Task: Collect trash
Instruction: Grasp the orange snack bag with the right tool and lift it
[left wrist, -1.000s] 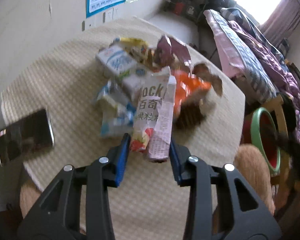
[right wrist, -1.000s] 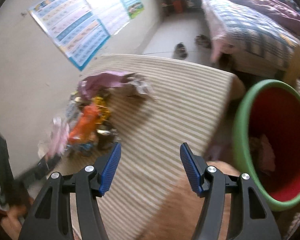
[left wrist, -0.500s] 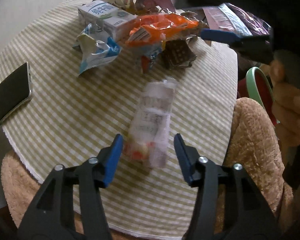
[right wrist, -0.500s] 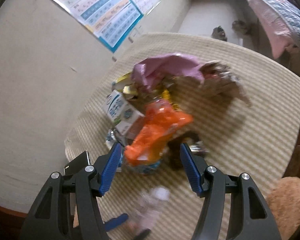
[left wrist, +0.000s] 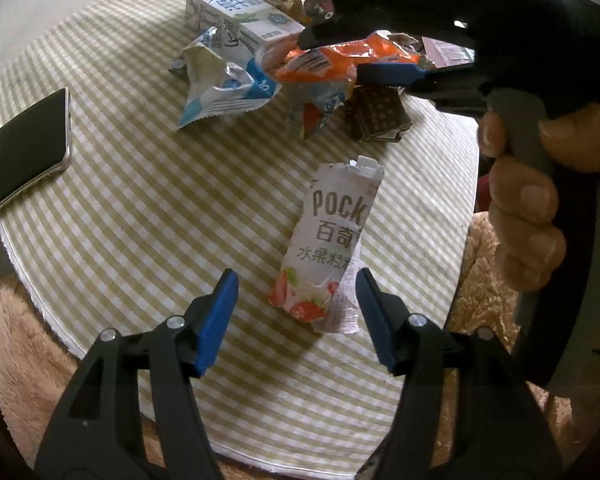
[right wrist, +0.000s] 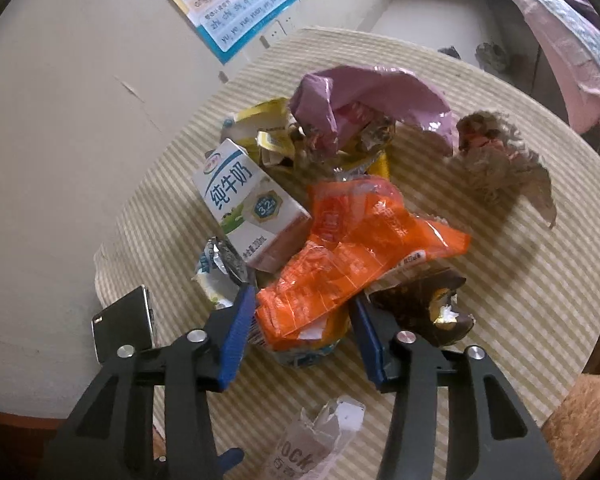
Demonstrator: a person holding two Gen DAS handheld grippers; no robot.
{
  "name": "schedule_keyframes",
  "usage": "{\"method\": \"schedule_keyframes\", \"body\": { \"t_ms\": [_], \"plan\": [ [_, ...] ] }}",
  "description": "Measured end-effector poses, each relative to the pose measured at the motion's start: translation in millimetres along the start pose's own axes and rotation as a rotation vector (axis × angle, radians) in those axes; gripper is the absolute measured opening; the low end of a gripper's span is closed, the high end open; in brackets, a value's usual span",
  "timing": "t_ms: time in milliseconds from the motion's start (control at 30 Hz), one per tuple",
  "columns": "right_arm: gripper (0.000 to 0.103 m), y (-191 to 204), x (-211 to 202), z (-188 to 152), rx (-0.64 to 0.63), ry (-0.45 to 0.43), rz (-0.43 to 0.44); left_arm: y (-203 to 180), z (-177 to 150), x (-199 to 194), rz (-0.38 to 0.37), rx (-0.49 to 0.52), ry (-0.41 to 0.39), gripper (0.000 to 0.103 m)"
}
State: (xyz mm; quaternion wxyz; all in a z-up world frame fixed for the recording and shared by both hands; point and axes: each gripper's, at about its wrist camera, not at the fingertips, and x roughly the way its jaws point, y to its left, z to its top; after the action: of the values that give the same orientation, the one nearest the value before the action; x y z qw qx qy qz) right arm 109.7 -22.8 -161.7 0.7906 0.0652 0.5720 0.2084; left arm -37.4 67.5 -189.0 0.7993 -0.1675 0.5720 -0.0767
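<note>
Two jaws: your left gripper (left wrist: 295, 300) stands apart over the Pocky box (left wrist: 328, 252); your right gripper (right wrist: 300, 328) has just been closing around the orange wrapper (right wrist: 352, 260), whose slippery foil may slide out.

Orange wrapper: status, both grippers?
Right gripper closing around orange wrapper. Left gripper open, jaws just widened; Pocky packet lies loose on table. Nothing blocking.

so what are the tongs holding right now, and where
Right tongs grip the orange wrapper by its near end. Left tongs hold nothing.

Glossy crinkled orange wrapper (right wrist: 352, 256) (probably plastic film), matt woven striped tablecloth (left wrist: 147, 200), glossy phone (left wrist: 19, 152).
</note>
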Motion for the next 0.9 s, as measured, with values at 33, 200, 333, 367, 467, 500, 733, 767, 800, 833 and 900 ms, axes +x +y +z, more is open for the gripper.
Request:
{"method": "schedule_keyframes", "body": {
  "t_ms": [33, 200, 333, 367, 467, 500, 733, 767, 800, 833, 900],
  "plan": [
    [0.042, 0, -3, -1, -0.012, -0.006, 0.004, 0, 0, 0, -0.001, 0.0, 0.0, 0.058],
    [0.039, -2, -35, -9, -0.073, -0.08, 0.008, 2, 0, 4, 0.002, 0.011, 0.006, 0.058],
    [0.039, -14, -62, -21, -0.084, -0.133, 0.008, -8, 4, 11, 0.01, 0.026, 0.01, 0.058],
    [0.039, -19, -68, -25, -0.077, -0.142, 0.01, -10, 5, 13, 0.012, 0.03, 0.012, 0.058],
    [0.039, -34, -79, -37, -0.042, -0.157, 0.016, -15, 8, 19, 0.019, 0.039, 0.014, 0.058],
    [0.039, -38, -81, -40, -0.032, -0.16, 0.017, -17, 9, 22, 0.021, 0.04, 0.015, 0.058],
    [0.039, -70, -98, -63, 0.057, -0.187, 0.019, -22, 15, 27, 0.043, 0.038, 0.006, 0.053],
    [0.039, -73, -99, -65, 0.065, -0.189, 0.019, -18, 16, 26, 0.047, 0.037, 0.005, 0.048],
    [0.039, -76, -100, -66, 0.069, -0.19, 0.02, -18, 16, 26, 0.047, 0.033, 0.006, 0.046],
    [0.039, -79, -101, -68, 0.077, -0.191, 0.022, -18, 17, 26, 0.045, 0.029, 0.007, 0.045],
    [0.039, -84, -104, -69, 0.09, -0.194, 0.029, -17, 18, 23, 0.051, 0.026, 0.004, 0.043]
  ]
}}
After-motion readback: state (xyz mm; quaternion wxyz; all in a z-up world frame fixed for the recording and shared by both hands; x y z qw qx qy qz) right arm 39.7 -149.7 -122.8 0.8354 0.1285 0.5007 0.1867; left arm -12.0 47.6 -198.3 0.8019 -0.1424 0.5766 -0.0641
